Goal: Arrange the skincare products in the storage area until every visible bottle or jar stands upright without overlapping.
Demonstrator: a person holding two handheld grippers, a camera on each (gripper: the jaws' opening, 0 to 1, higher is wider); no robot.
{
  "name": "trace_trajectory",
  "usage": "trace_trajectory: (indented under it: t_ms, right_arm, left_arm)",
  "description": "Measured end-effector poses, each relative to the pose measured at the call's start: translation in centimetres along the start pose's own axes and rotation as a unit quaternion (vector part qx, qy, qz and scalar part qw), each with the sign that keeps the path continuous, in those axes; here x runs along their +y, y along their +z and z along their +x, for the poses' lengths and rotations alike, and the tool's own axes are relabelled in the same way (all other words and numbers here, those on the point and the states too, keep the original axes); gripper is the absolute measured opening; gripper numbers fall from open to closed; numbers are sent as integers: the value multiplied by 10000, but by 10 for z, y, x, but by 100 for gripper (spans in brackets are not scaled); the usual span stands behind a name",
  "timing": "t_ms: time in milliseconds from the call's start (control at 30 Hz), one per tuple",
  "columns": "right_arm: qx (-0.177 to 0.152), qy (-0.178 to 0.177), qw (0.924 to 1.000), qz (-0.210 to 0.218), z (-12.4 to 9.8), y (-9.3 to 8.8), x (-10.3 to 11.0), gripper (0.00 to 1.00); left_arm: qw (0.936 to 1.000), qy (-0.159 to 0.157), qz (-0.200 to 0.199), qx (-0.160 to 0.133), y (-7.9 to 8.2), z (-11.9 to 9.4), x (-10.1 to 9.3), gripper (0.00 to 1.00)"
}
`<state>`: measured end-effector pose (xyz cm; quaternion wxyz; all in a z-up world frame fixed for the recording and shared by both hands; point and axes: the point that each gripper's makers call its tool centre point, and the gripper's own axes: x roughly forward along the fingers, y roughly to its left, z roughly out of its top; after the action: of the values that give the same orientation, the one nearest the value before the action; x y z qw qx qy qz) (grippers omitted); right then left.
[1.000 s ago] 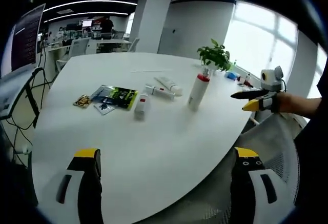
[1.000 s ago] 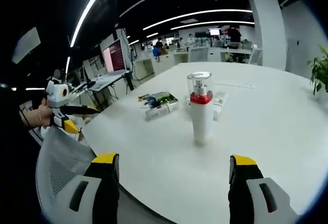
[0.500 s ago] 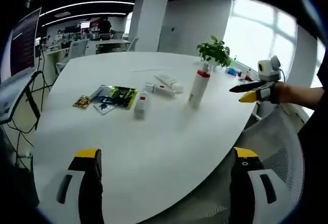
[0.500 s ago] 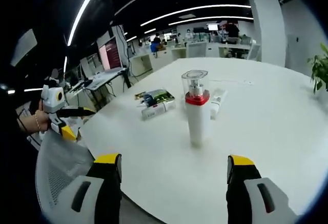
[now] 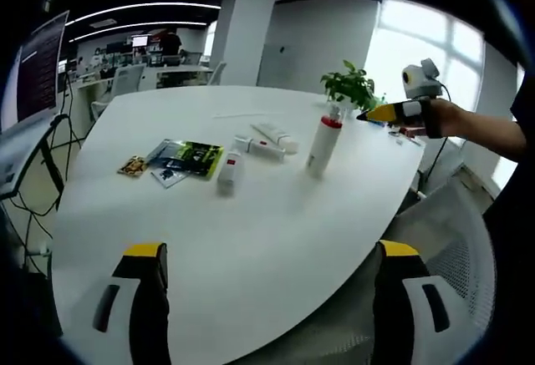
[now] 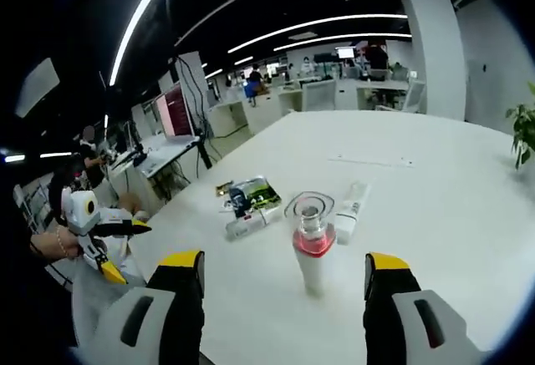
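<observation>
A white pump bottle (image 5: 321, 144) with a red band and clear cap stands upright on the round white table (image 5: 251, 231). Three white tubes lie flat to its left: one nearest the packets (image 5: 230, 172), one in the middle (image 5: 260, 148) and one farther back (image 5: 276, 137). My left gripper (image 5: 271, 252) hangs open over the near table edge. My right gripper (image 5: 378, 115), held in a hand, hovers right of the bottle's cap. In the right gripper view the bottle (image 6: 311, 252) is seen from above, beyond my open right gripper (image 6: 282, 262); one tube (image 6: 349, 200) lies behind it.
Flat sachet packets (image 5: 185, 157) lie left of the tubes, and show again in the right gripper view (image 6: 251, 194). A potted plant (image 5: 351, 89) stands at the far table edge. A mesh chair (image 5: 451, 240) sits by the near right edge. The left gripper (image 6: 121, 248) hangs off the table's left side.
My right gripper has risen and moved in toward the upright bottle, now looking down on its cap. The left gripper and the things on the table have stayed put.
</observation>
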<state>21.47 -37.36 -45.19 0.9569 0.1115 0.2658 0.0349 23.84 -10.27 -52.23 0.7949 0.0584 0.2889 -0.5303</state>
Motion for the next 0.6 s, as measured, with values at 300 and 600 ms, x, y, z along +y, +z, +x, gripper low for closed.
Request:
trace_trajectory:
  t_ms: [300,600]
  right_arm:
    - [161,-119,9997,-130,25,36,-10,81]
    - [707,-257,9969,-213,51,51,-19,69]
  left_arm:
    - [10000,26,-50,-4,-1,1,3,95]
    - [10000,60,-49,48,-3,2,5,94]
